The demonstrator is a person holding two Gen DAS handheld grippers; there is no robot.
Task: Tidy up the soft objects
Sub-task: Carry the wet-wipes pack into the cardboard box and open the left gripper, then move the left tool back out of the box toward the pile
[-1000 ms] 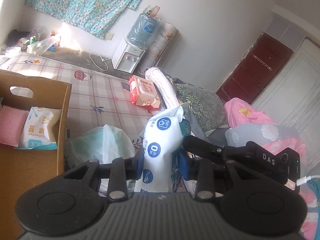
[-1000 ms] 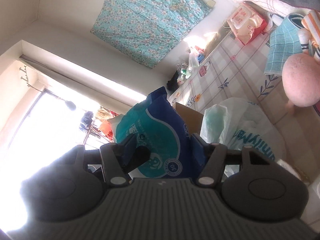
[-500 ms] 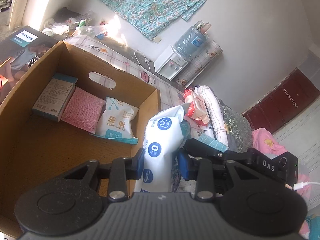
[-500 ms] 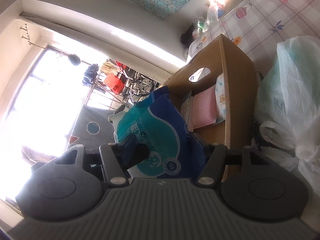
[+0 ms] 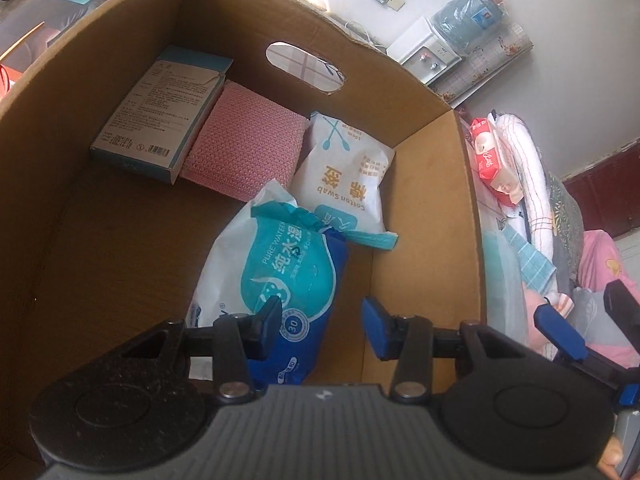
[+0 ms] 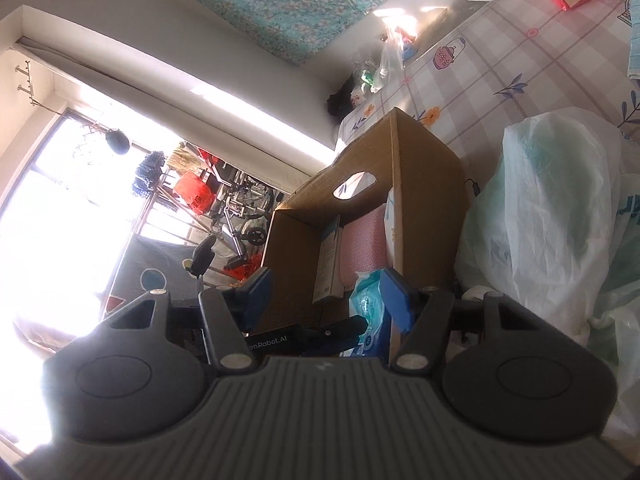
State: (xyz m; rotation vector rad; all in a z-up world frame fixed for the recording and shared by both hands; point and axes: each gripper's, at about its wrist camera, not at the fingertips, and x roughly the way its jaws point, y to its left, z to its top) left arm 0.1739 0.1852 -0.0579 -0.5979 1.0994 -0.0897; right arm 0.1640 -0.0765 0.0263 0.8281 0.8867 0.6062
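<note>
Left tool (image 5: 322, 320) above crinkly wipes pack (image 5: 280, 276)

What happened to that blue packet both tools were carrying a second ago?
Both tools, left and right, carried the blue-and-white wet-wipe packet over into the brown cardboard box, and their jaws opened, releasing it. The pink knitted cloth and cotton-swab bag stayed put.

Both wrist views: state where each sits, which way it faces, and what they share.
Left wrist: on the left tool, angled down into the cardboard box at the wet wipes pack; a fingertip shows bottom right.
Right wrist: on the right tool, facing the box from outside, window beyond.
Shared: box, wipes pack, pink cloth.
</note>
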